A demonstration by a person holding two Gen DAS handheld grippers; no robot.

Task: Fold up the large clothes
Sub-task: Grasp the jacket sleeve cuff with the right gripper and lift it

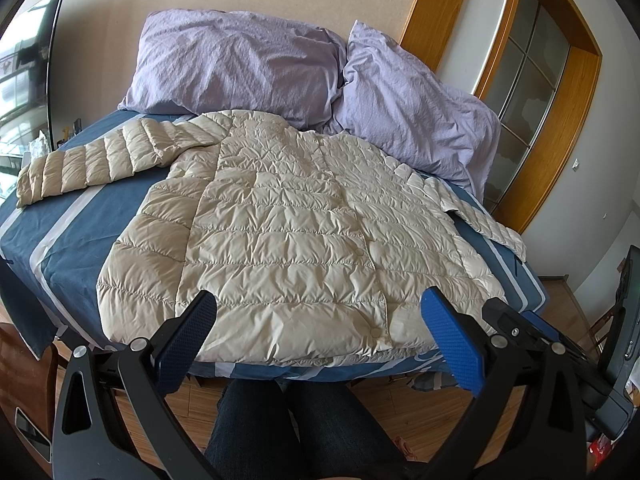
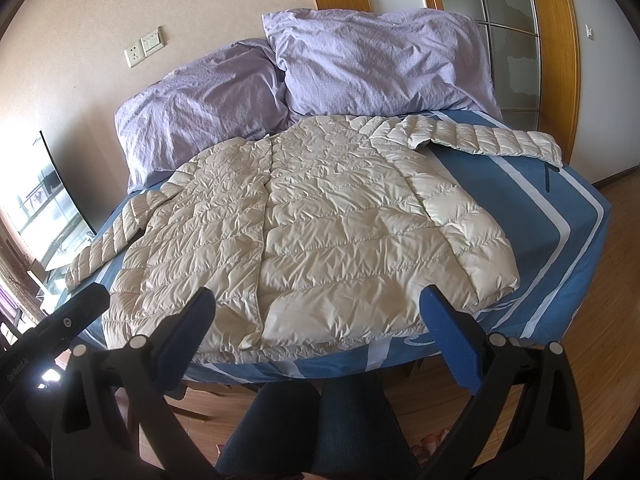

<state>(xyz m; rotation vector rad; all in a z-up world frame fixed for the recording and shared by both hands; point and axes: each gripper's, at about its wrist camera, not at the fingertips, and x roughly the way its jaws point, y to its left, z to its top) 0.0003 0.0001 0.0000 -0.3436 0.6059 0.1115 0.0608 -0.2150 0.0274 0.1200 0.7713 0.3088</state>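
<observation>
A cream quilted down jacket (image 1: 288, 232) lies flat and front up on the blue striped bed sheet (image 1: 60, 248), hem toward me, both sleeves spread out to the sides. It also shows in the right wrist view (image 2: 312, 232). My left gripper (image 1: 320, 336) is open and empty, hovering just above the hem near the bed's front edge. My right gripper (image 2: 320, 332) is open and empty too, over the hem a little further right. The right gripper's body shows at the right edge of the left wrist view (image 1: 532, 332).
Two lilac pillows (image 1: 240, 60) (image 2: 380, 60) lean on the wall behind the jacket. A wooden door frame (image 1: 560, 128) stands right of the bed. A mirror (image 1: 24, 80) stands at the left. My legs (image 1: 288, 432) and the wooden floor lie below the bed edge.
</observation>
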